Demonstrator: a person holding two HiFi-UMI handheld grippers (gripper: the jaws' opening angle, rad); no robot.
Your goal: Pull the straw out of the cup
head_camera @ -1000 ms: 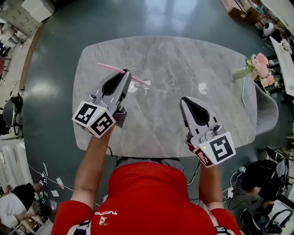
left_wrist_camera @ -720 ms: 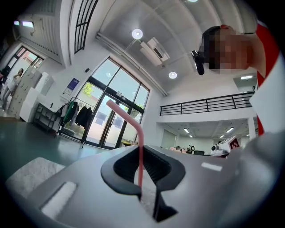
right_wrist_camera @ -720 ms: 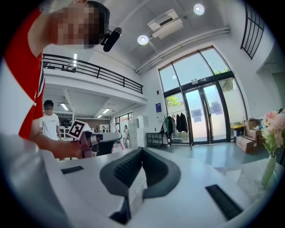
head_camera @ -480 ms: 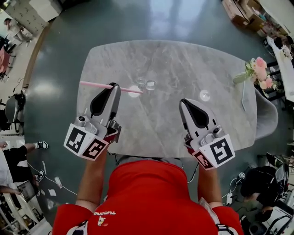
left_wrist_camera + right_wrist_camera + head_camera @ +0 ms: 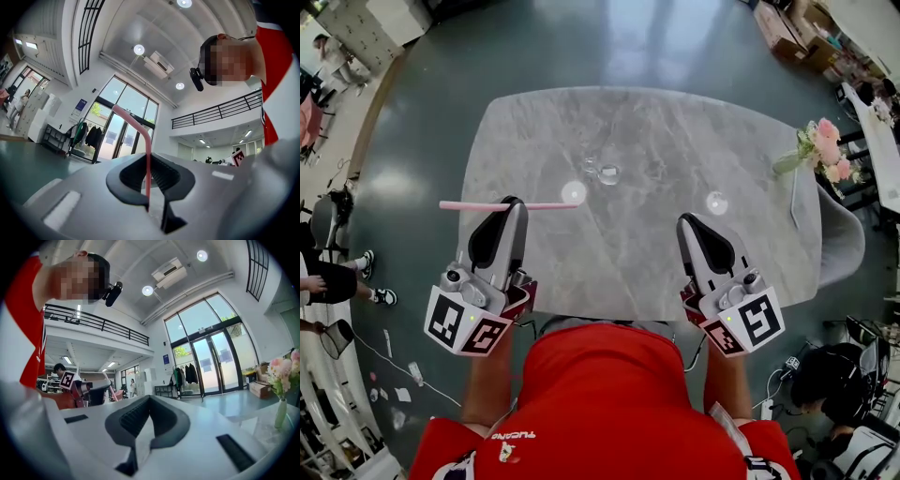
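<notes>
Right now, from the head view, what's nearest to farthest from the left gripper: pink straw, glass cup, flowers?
1. Thin pink straw: clamped in the left gripper.
2. Clear glass cup: middle of the table.
3. Pink flower bouquet: table's far right.

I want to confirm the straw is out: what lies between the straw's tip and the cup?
Only bare table, with a bright glare, in the head view. The straw, clamped in the left tool, ends apart from the cup.
</notes>
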